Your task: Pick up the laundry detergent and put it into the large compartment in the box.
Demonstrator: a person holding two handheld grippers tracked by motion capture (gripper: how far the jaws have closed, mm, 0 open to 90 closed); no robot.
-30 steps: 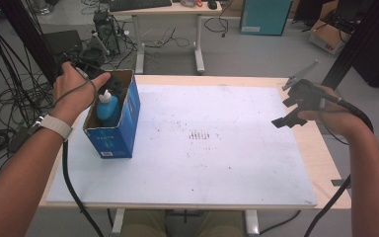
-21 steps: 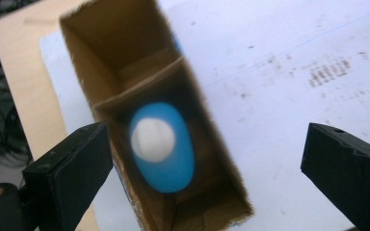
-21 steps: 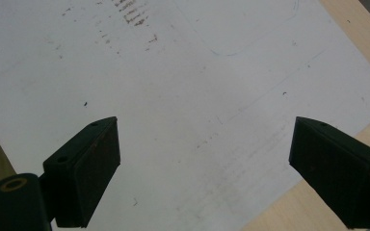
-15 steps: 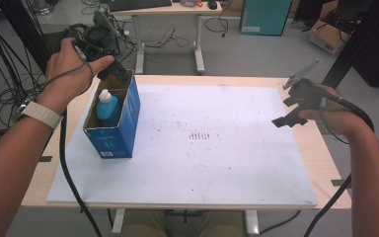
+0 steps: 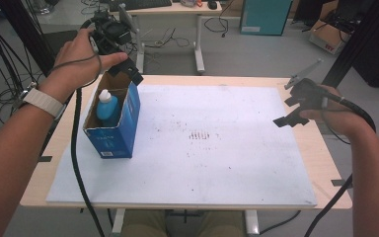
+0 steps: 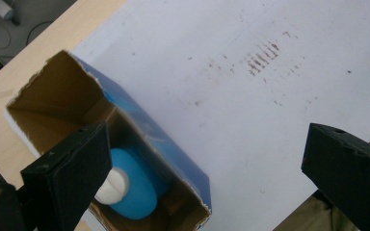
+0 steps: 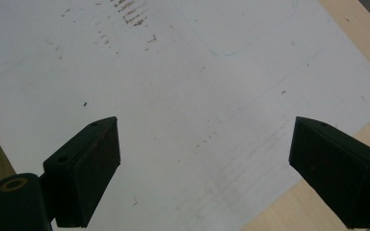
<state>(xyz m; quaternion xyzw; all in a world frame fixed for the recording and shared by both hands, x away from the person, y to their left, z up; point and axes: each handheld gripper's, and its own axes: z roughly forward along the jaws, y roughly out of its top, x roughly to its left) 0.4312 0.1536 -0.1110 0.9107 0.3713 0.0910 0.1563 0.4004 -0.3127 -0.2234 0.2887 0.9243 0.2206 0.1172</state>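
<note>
Blue bottle (image 5: 108, 108), white cap, upright inside open blue carton (image 5: 116, 133) at bench (image 5: 306, 106) left side. Left hand-held gripper (image 5: 123, 66) above carton, jaws apart, empty. Right hand-held gripper (image 5: 291, 111) over right edge, jaws wide, empty.

The box (image 5: 114, 118) walls conceal the lower body of the bottle (image 5: 107, 107); in the left gripper view the near jaw covers part of its white cap (image 6: 113, 186), and the box's lower corner is cut off by the frame edge. Print on the box front (image 5: 107, 140) is too small to read. The left gripper (image 5: 123, 61) is partly covered by the hand (image 5: 81, 57) in the high view.
</note>
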